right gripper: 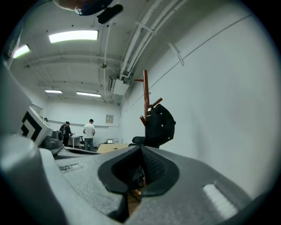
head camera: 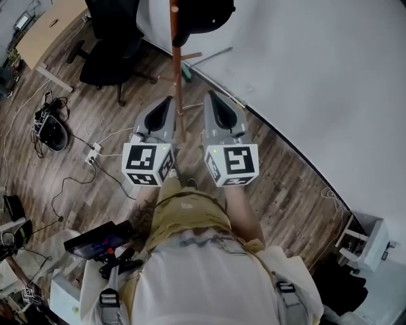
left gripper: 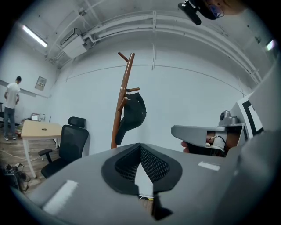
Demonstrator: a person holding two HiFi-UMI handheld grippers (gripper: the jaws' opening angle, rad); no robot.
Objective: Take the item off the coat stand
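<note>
A brown wooden coat stand [head camera: 177, 70] rises just ahead of me, between the two grippers. A black cap [head camera: 204, 15] hangs from a peg near its top. In the left gripper view the cap [left gripper: 132, 115] hangs on the coat stand [left gripper: 121, 101] a little way ahead. The right gripper view shows the cap [right gripper: 159, 124] on the pole [right gripper: 145, 90] just beyond the jaw tips. My left gripper [head camera: 166, 101] and right gripper [head camera: 212, 96] are side by side, both shut and holding nothing, short of the cap. The left gripper [left gripper: 140, 146] and right gripper [right gripper: 141, 148] have their pads together.
A black office chair [head camera: 115, 39] and a wooden desk [head camera: 47, 29] stand behind the coat stand to the left. Cables and a power strip [head camera: 94, 153] lie on the wood floor. A white wall [head camera: 317, 76] runs along the right. People stand far back [right gripper: 89, 133].
</note>
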